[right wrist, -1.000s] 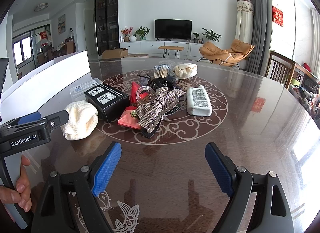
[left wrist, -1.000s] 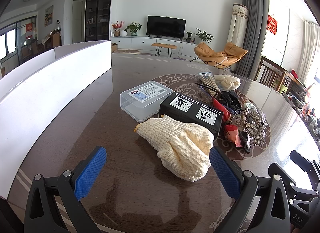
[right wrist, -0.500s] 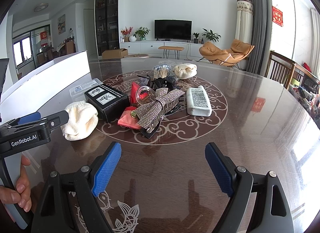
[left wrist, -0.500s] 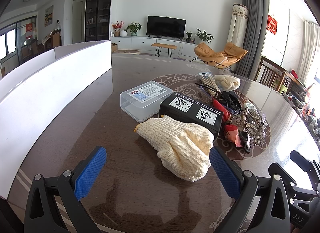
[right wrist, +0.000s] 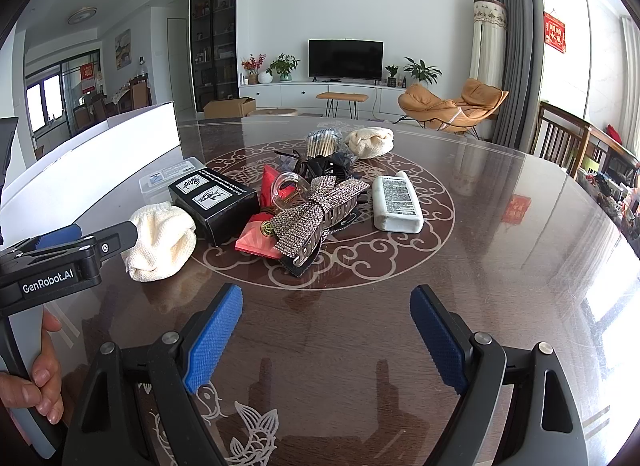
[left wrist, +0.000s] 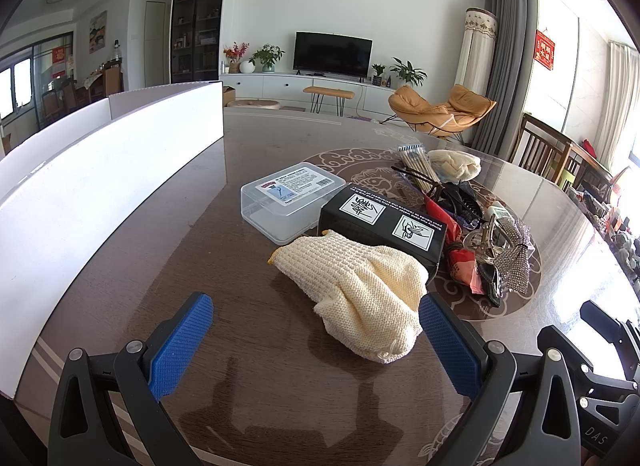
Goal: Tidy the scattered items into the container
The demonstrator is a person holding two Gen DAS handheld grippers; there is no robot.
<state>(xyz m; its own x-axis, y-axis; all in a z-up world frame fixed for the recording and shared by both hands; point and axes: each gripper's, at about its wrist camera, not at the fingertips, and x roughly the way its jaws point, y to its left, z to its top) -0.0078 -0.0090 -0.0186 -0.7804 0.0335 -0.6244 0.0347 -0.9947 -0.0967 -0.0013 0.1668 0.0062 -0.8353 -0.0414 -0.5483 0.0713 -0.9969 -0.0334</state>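
A cream knitted glove lies on the dark table just ahead of my open left gripper; it also shows in the right wrist view. Behind it are a black box, a clear plastic case, and a pile with a rhinestone bow clip, red packets, a white bottle and a second cream glove. The white container's wall stands at the left. My right gripper is open and empty, short of the pile.
The round table has a patterned centre medallion. Wooden chairs stand at the right edge. The left gripper's body and the hand holding it show at the left of the right wrist view.
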